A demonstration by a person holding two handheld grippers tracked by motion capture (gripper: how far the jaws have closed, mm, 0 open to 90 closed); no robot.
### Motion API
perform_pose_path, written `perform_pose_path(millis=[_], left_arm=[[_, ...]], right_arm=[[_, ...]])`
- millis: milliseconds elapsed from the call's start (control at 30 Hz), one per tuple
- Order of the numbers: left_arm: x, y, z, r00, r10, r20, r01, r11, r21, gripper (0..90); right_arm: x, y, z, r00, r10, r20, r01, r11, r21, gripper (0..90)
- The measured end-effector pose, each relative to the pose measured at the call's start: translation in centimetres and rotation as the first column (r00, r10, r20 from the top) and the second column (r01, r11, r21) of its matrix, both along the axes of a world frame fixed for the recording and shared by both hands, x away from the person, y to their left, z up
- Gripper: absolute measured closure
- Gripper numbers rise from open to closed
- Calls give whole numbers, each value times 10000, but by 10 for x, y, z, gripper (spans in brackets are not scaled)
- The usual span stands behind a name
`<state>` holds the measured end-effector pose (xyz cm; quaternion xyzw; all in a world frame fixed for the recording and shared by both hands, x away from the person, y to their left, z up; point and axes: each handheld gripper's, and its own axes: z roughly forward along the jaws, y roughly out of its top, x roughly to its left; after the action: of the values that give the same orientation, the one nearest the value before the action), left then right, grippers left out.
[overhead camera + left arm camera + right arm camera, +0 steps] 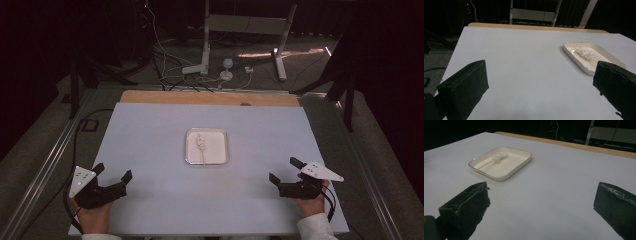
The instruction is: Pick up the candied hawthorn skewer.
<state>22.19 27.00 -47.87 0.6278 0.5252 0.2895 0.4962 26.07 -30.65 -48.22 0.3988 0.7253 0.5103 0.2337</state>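
The room was dim, its far walls lost in darkness. A pale tabletop (150, 150) with a wooden back edge (210, 98) stood on grey carpet (40, 145). Beyond it, white frame legs (282, 45) rose from the floor amid tangled cables (167, 67); a patch of light (280, 52) lay near them.

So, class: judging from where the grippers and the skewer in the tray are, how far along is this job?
Nothing looks done: the skewer of white pieces lies in the white tray at mid-table. Nothing is in hand: the left gripper and right gripper rest open near the table's front edge. Reaching and handling the skewer all remain.
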Motion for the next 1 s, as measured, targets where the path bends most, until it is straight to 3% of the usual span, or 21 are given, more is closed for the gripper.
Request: perform_pose_path(millis=[300, 400, 500, 767, 833, 1000], left_arm=[[2, 0, -4, 9995, 159, -278, -157, 9999, 48, 4], [4, -1, 1, 9990, 293, -323, -284, 9991, 308, 4], [6, -6, 8, 9992, 202, -353, -196, 9997, 174, 4], [23, -27, 21, 9969, -112, -778, 120, 9999, 96, 4], [31, -37, 24, 9944, -326, -1005, 315, 9994, -123, 4], [46, -55, 28, 9910, -678, -1156, 686, 9976, 27, 4]], right_arm=[[0, -1, 1, 10000, -84, -28, 84, 9999, 72, 0], [0, -2, 0, 9997, -252, -44, 252, 9996, 145, 0], [-1, -2, 0, 9996, -278, -74, 279, 9995, 148, 0], [-1, -1, 0, 9994, -340, -76, 339, 9994, -62, 0], [-1, -1, 0, 9993, -364, -73, 364, 9993, -18, 0], [0, -3, 0, 9990, -446, -85, 446, 9990, -21, 0]])
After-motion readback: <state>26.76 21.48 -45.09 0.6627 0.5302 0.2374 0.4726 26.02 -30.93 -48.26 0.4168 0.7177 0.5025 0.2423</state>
